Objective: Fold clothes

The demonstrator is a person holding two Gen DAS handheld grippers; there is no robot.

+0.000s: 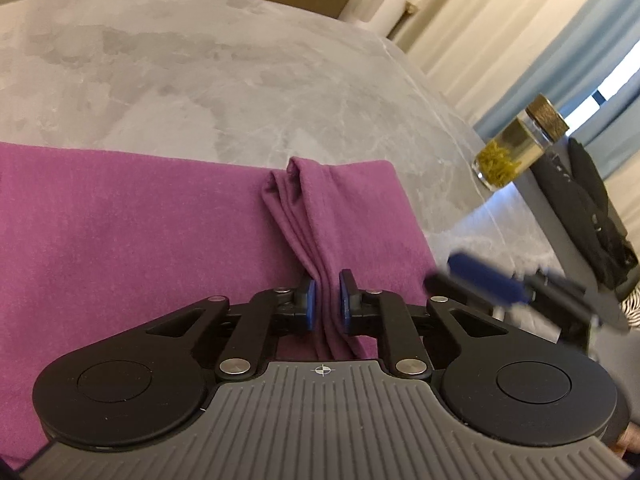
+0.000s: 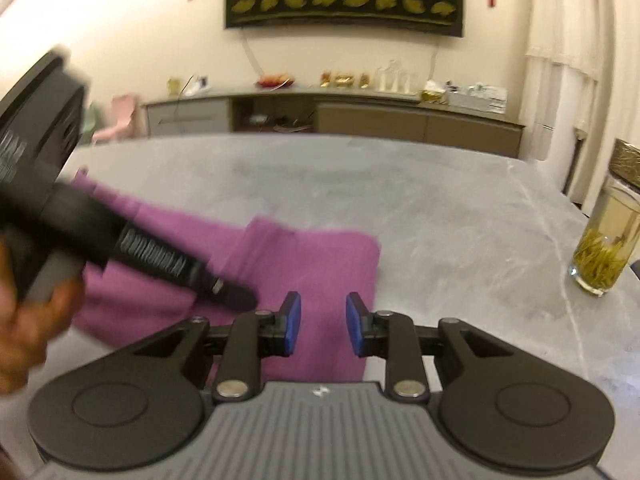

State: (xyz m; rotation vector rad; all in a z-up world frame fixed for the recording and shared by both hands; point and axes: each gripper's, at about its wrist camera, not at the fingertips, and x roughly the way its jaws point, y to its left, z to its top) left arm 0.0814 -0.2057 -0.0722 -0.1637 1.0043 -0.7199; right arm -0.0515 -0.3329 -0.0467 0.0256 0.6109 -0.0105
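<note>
A purple garment point(image 1: 120, 232) lies folded on the grey marble table point(image 1: 200, 80). My left gripper point(image 1: 328, 300) is shut on a bunched pleat of the purple garment, which rises from the cloth between the blue pads point(image 1: 310, 300). My right gripper point(image 2: 323, 324) is open and empty, low over the garment's right part point(image 2: 320, 264). The right gripper shows blurred at the right of the left wrist view point(image 1: 488, 276). The left gripper's black body point(image 2: 80, 216) crosses the left of the right wrist view, held by a hand.
A glass jar of yellow-green tea with a gold lid point(image 1: 516, 144) stands near the table's right edge; it also shows in the right wrist view point(image 2: 604, 248). A black bag point(image 1: 596, 216) hangs beyond that edge. A sideboard point(image 2: 332, 116) stands behind the table.
</note>
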